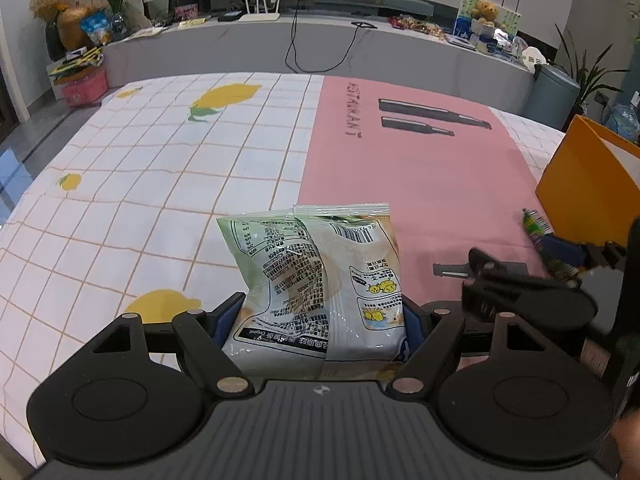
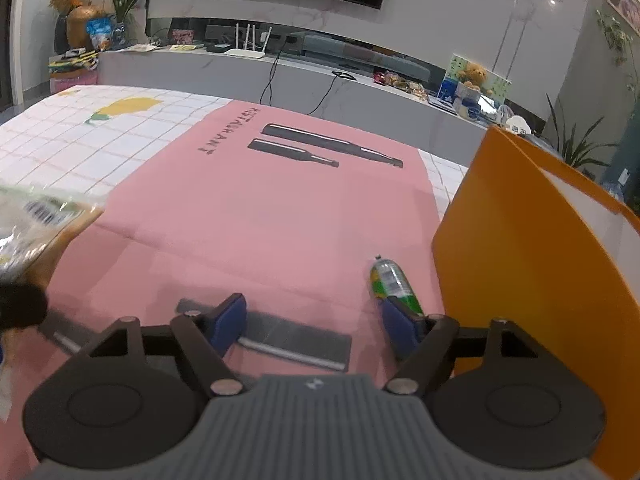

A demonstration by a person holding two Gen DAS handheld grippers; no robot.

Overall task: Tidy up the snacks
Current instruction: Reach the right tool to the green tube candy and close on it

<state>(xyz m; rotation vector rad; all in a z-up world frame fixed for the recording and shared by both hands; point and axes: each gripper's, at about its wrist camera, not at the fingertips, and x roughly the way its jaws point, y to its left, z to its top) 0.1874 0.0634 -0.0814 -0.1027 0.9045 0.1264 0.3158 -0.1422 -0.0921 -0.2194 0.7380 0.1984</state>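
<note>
Barely begun: pale green crinkly foil snack bag (image 1: pixel 320 276) held upright in left claw (image 1: pixel 324 320) over bench (image 1: pixel 160 200), right claw (image 2: pixel 316 320) wide, empty, beside small green snack packet (image 2: pixel 390 280) lying near orange box (image 2: pixel 520 260).

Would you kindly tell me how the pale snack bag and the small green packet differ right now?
The pale snack bag is large and stands upright, clamped between the left tool's pads; the small green packet is slim and lies flat on the pink mat, beside the right tool's pad, ungripped. Both are glossy printed wrappers.
</note>
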